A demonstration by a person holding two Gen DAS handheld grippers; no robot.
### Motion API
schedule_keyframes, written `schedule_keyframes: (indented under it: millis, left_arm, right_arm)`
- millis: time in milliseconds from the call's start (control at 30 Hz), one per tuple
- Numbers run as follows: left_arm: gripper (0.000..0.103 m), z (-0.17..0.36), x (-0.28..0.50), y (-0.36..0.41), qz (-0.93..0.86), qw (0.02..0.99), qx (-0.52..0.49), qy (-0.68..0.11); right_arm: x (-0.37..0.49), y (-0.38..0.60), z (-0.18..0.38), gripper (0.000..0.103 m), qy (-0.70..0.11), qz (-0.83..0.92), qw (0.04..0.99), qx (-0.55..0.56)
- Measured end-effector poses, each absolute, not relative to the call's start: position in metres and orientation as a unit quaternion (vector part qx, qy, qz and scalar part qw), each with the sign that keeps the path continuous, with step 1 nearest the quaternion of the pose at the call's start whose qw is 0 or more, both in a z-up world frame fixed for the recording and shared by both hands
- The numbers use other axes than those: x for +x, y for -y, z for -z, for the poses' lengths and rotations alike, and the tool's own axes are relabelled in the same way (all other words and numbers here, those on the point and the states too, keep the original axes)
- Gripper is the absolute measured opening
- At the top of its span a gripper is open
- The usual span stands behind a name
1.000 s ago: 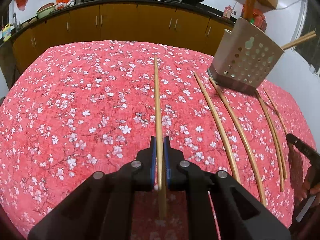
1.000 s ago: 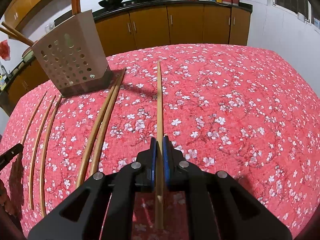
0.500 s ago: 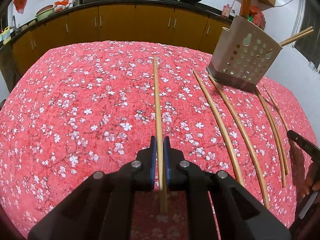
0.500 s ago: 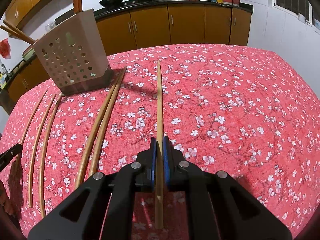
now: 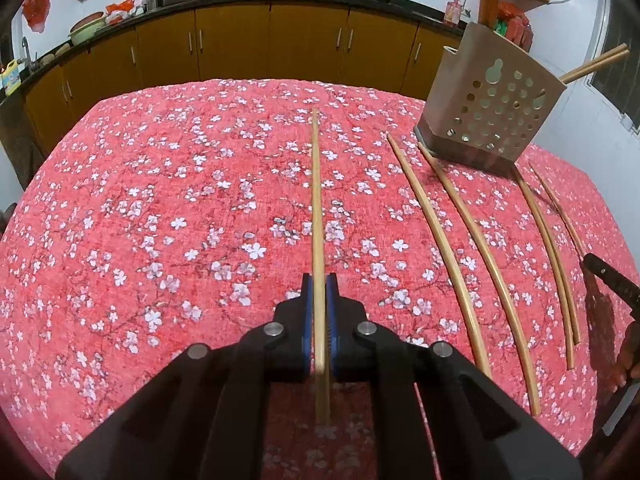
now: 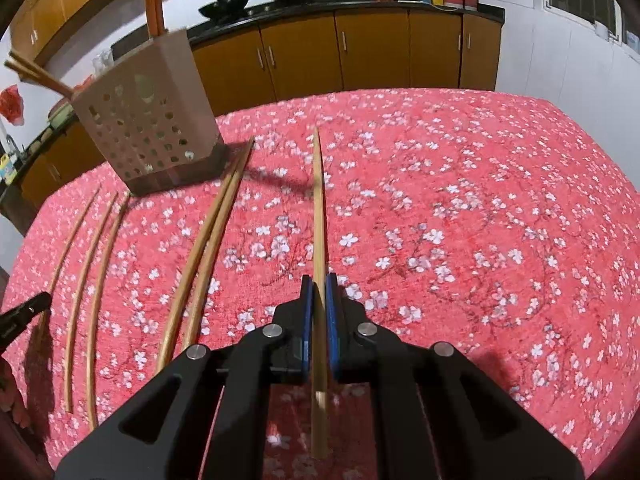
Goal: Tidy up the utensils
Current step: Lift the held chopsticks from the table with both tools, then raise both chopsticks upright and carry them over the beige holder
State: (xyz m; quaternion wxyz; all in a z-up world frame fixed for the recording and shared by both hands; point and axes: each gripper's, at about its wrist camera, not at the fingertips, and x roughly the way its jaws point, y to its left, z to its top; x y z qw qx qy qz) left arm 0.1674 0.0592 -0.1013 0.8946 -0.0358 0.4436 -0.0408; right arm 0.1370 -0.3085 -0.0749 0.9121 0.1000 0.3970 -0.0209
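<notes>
Left claw (image 5: 319, 300), right claw (image 6: 319, 300) each clamp chopstick.

We see our left gripper (image 5: 319, 294) and right gripper (image 6: 319, 294) built alike: matte black angular linkage arms, each studded with four round silver screws. Their narrow fingers (image 5: 306, 320) carry bright blue pads on the inner faces. The black frames have triangular cut-outs low at the sides.
</notes>
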Motion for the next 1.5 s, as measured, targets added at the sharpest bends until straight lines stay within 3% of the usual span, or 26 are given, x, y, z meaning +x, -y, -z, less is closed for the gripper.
schedule_keyframes:
  millis: [300,767,1200,1500]
  left_arm:
    - [0.008,0.067,0.158,-0.064,0.041,0.91,-0.033,-0.412]
    - [0.008,-0.026,0.138,-0.071,0.052,0.954,-0.039,-0.292]
    - [0.008,-0.069,0.132,-0.056,0.076,0.968,-0.035,-0.235]
    - [0.008,-0.113,0.13,-0.024,0.145,0.97,-0.047,-0.188]
  right_arm:
    - [0.123,0.317,0.034,0.007,-0.343,0.026,0.933,0.101]
    - [0.11,0.323,-0.027,0.007,-0.246,0.031,0.963,0.103]
    - [0.106,0.311,-0.054,0.007,-0.218,0.003,0.971,0.098]
    - [0.098,0.289,-0.124,0.007,-0.153,-0.096,0.976,0.121]
